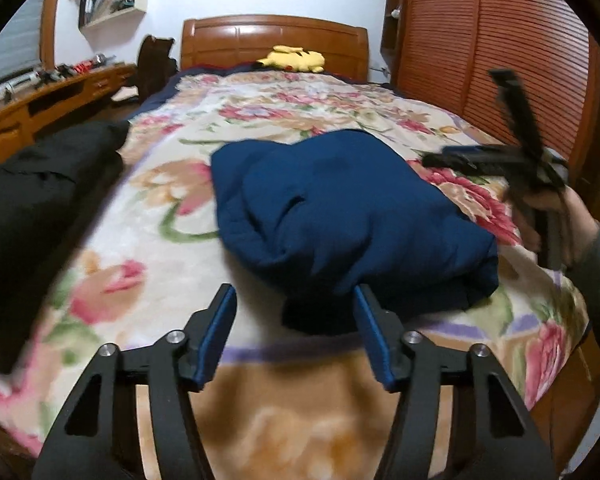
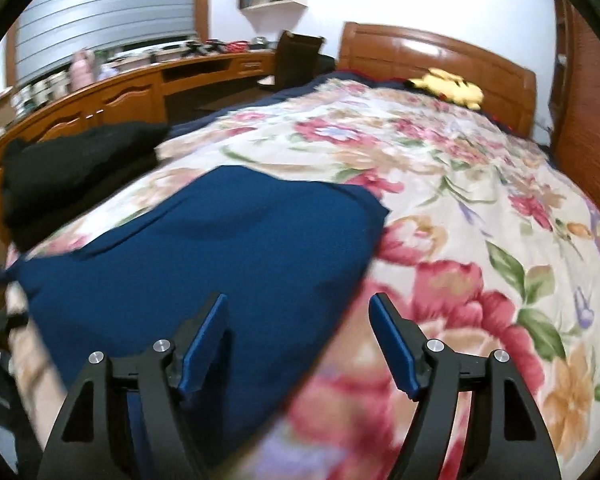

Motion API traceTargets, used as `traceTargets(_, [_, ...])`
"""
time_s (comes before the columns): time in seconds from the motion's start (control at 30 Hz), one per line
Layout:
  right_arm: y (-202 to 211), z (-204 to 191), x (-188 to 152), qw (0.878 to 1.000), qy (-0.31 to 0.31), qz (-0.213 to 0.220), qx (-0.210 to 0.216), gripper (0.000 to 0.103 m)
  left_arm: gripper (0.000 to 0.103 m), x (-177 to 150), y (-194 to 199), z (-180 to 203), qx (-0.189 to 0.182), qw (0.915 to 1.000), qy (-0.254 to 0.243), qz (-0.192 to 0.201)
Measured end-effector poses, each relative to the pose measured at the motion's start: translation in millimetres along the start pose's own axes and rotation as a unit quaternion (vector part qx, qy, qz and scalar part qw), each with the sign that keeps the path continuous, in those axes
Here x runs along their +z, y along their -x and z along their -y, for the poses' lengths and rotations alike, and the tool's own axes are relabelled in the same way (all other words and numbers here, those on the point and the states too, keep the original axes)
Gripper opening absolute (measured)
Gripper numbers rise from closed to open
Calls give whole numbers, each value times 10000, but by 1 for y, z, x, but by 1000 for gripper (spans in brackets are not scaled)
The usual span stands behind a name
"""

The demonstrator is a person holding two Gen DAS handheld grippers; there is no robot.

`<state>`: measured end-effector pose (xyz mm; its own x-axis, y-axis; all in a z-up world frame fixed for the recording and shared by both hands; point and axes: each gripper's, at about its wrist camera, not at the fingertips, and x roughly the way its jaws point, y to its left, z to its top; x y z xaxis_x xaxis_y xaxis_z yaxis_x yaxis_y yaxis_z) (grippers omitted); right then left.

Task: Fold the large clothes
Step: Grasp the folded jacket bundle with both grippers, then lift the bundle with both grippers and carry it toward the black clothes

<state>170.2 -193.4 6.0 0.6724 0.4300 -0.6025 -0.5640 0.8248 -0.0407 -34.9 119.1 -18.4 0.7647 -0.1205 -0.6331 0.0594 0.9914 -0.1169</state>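
Both sets of jaws were apart with nothing pinched: the left gripper (image 1: 296, 292) had its blue pads spread just over the near edge of the navy garment (image 1: 352, 216), and the right gripper (image 2: 298, 304) was spread too, its left pad over the navy cloth and its right pad over bare blanket. In the left wrist view the right gripper (image 1: 500, 152) showed up blurry, off past the garment's right side, held in a hand (image 1: 556, 216), fingers splayed. So the floral blanket (image 1: 172, 200) covered pretty much the whole bed, and the navy garment sat folded-ish in a bundle around the middle of its near half, near edge close to the foot of the bed. Plenty of open blanket beyond it toward the wooden headboard (image 1: 274, 42), and on the right toward the slatted wardrobe (image 1: 492, 60). Less room left, where a black pile of clothes (image 1: 40, 200) sat at that edge. Yellow plush toy (image 1: 294, 58) was way up by the headboard.
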Motion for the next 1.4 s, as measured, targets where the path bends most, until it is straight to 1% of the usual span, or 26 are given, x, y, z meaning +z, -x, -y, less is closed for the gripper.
traceTargets(0.07, [-21, 14, 11, 9997, -227, -65, 9, 75, 56, -3, -8, 0, -105, 9999, 52, -59])
traceTargets(0.17, [-52, 24, 26, 9990, -430, -156, -7, 75, 51, -9, -17, 0, -193, 9997, 100, -114])
traceTargets(0.3, [-93, 32, 41, 9971, -626, -427, 8, 75, 48, -15, -19, -1, -354, 9992, 183, -90])
traceTargets(0.37, [-111, 37, 46, 9958, -724, -566, 25, 76, 43, -16, -20, -3, -470, 9986, 219, -128])
traceTargets(0.4, [-119, 39, 47, 9948, -810, -615, 104, 76, 33, -16, -21, -3, -572, 9979, 251, -141])
traceTargets(0.43, [-126, 41, 49, 9936, -907, -648, 160, 77, 30, -15, -21, -3, -690, 9970, 293, -175])
traceTargets(0.47, [-133, 43, 49, 9922, -1024, -687, 195, 79, 28, -15, -21, -1, -680, 9971, 286, -175])
traceTargets(0.53, [-146, 50, 49, 9891, -1214, -786, 277, 84, 20, -14, -17, 2, -693, 9972, 227, -138])
traceTargets(0.6, [-158, 59, 48, 9843, -1406, -933, 511, 84, 18, -14, -15, 4, -693, 9973, 221, -101])
traceTargets(0.67, [-161, 66, 47, 9811, -1541, -961, 670, 84, 17, -14, -13, 6, -677, 9974, 216, -77])
traceTargets(0.7, [-163, 69, 47, 9801, -1572, -975, 720, 82, 16, -14, -11, 7, -671, 9975, 236, -30])
traceTargets(0.73, [-162, 70, 46, 9789, -1589, -983, 822, 68, 15, -14, -9, 7, -669, 9975, 249, 15])
traceTargets(0.77, [-162, 70, 46, 9757, -1627, -977, 1097, 55, 14, -12, -7, 6, -644, 9976, 247, 80])
traceTargets(0.8, [-157, 67, 47, 9743, -1623, -939, 1251, 35, 14, -10, -3, 6, -603, 9978, 208, 162])
traceTargets(0.83, [-153, 63, 49, 9773, -1530, -869, 1181, 22, 13, -7, -1, 6, -577, 9980, 168, 221])
traceTargets(0.87, [-146, 56, 53, 9831, -1295, -786, 1031, 18, 13, -4, 3, 5, -557, 9979, 153, 282])
traceTargets(0.93, [-131, 41, 61, 9919, -901, -546, 715, 12, 12, 3, 10, -1, -471, 9980, 121, 398])
traceTargets(1.03, [-101, 20, 77, 9961, -693, -52, 544, 11, 11, 12, 21, -13, -242, 9981, 58, 567])
traceTargets(1.1, [-86, 3, 89, 9981, -427, 180, 401, 11, 11, 23, 35, -30, -98, 9973, 51, 726])
traceTargets(1.23, [-68, -30, 117, 9980, -153, 521, 317, 10, 11, 47, 58, -66, 258, 9954, -83, 921])
traceTargets(1.3, [-64, -46, 133, 9975, -39, 616, 334, 10, 11, 59, 69, -87, 395, 9942, -102, 995])
traceTargets(1.4, [-64, -79, 166, 9959, 146, 819, 367, 10, 11, 78, 89, -122, 804, 9900, -163, 1144])
